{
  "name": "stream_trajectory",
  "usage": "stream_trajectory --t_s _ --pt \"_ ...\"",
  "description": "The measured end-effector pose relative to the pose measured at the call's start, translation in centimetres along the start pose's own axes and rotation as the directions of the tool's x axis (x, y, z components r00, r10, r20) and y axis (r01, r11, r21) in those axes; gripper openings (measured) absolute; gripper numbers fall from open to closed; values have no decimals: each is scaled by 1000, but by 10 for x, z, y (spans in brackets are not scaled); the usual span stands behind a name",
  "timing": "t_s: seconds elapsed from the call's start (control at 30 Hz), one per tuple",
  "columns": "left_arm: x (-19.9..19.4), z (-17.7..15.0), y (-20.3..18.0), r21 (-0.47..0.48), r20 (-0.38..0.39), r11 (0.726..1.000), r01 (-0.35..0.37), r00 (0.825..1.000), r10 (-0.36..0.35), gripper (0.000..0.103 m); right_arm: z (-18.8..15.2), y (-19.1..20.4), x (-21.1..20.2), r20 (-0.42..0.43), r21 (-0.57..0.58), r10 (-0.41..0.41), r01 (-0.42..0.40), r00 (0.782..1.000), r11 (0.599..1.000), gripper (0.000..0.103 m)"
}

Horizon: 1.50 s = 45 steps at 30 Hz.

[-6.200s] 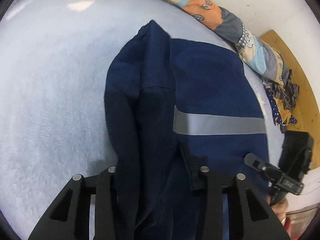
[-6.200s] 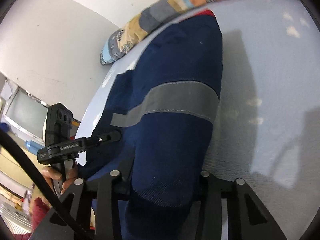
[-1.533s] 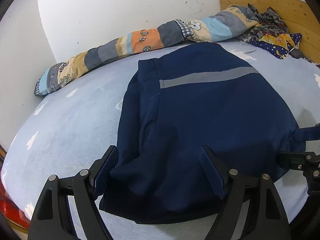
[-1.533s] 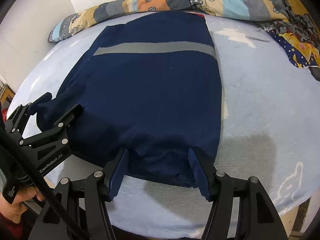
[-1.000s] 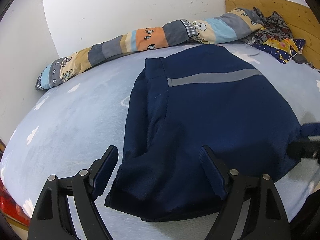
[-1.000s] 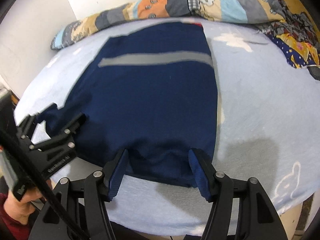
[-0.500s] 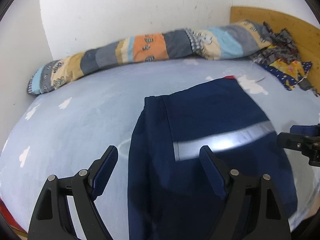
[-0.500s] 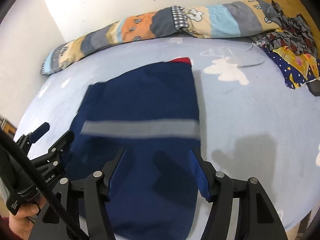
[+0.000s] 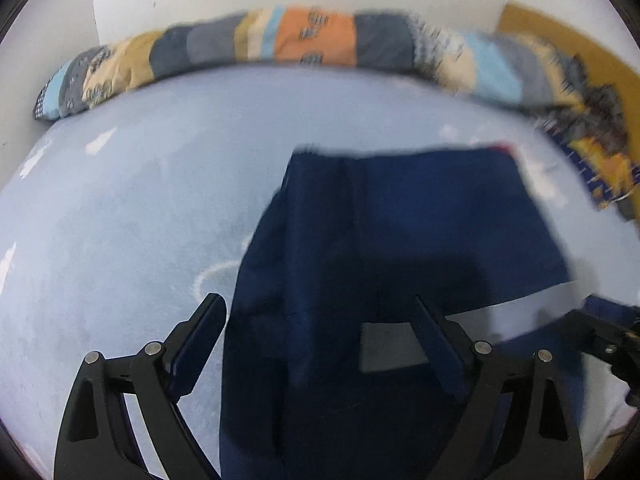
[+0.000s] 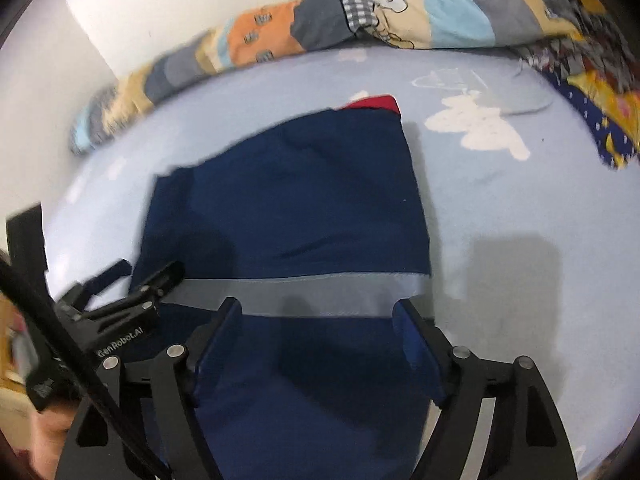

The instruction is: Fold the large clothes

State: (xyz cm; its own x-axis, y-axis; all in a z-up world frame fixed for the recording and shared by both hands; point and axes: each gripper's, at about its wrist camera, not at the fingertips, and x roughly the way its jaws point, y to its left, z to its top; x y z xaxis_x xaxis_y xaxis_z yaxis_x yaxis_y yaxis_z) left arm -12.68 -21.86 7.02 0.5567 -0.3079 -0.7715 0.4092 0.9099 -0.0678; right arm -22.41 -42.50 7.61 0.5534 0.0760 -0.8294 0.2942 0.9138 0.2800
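Left gripper (image 9: 316, 336) and right gripper (image 10: 318, 334) — both with jaws spreading, nothing pinched — above the navy garment (image 10: 296, 208), which lies folded on the pale blue bed (image 9: 120, 200); patchwork bolster (image 10: 400, 12) beyond.

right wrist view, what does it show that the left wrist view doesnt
Only the right wrist view shows the white cloud print on the bed cover and a person's hand holding the left gripper.

Only the left wrist view shows the wooden board behind the patchwork quilt.

Both show the navy garment with its grey stripe, lying between opening jaws, not pinched.
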Motion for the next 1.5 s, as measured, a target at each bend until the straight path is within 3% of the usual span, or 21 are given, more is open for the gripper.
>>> stream_trajectory --t_s 0.1,0.17,0.4,0.53,0.6,0.7,0.8,0.87,0.93,1.03,1.2,1.27,1.33,1.37,1.4,1.43,1.47,1.5 --pt "-39 -5 -3 19 112 1000 1 994 -3 92 -11 4 -24 51 -18 -25 26 998 999 83" --pt "-57 -16 -7 42 142 999 -26 990 20 92 -22 5 -33 60 -34 -48 50 997 998 83" --pt "-82 -89 -12 -19 45 999 36 998 -35 92 -90 18 -65 82 -35 -76 80 994 996 83" --pt "-99 -132 -23 27 37 1000 -11 999 10 92 -141 18 -75 60 15 -52 51 997 999 83" --pt "-92 -144 -27 47 -14 999 -10 1000 10 92 -158 15 -68 30 17 -85 84 996 996 83" --pt "-85 -149 -28 54 -55 998 -25 998 28 92 -165 7 -44 -77 64 -44 49 996 997 83" --pt "-105 -149 -29 44 2 999 -3 1000 3 92 -165 6 -57 -37 80 -54 57 998 995 83" --pt "-130 -153 -30 48 75 998 31 997 -35 92 -166 10 -75 24 61 -53 51 998 997 83" --pt "-161 -162 -32 74 165 997 20 986 -32 95 -172 12 -91 82 50 -62 58 995 997 83" --pt "-197 -176 -33 100 254 995 -10 967 -15 103 -189 19 -117 160 9 -101 101 982 995 83" --pt "-251 -188 -28 71 350 996 -46 937 18 103 -213 36 -171 276 -42 -100 115 956 992 89" --pt "-266 -186 -23 45 417 997 -59 908 35 103 -215 47 -194 389 -86 -127 173 912 981 100" --pt "-271 -185 -13 -29 464 996 -85 881 88 103 -220 54 -208 510 -100 -187 274 839 957 102" --pt "-271 -186 -11 -64 466 994 -93 878 112 103 -222 54 -208 555 -104 -190 295 810 950 102" --pt "-266 -186 -7 -112 451 988 -106 880 145 103 -221 52 -203 550 -98 -193 292 812 951 102" --pt "-258 -185 -3 -152 416 982 -110 894 165 103 -217 50 -198 516 -76 -203 280 832 957 103" --pt "-250 -185 1 -170 384 981 -90 911 150 103 -213 47 -193 487 -62 -180 240 854 969 103" --pt "-242 -187 5 -181 359 982 -43 927 107 103 -213 44 -189 494 -69 -138 197 859 978 103"
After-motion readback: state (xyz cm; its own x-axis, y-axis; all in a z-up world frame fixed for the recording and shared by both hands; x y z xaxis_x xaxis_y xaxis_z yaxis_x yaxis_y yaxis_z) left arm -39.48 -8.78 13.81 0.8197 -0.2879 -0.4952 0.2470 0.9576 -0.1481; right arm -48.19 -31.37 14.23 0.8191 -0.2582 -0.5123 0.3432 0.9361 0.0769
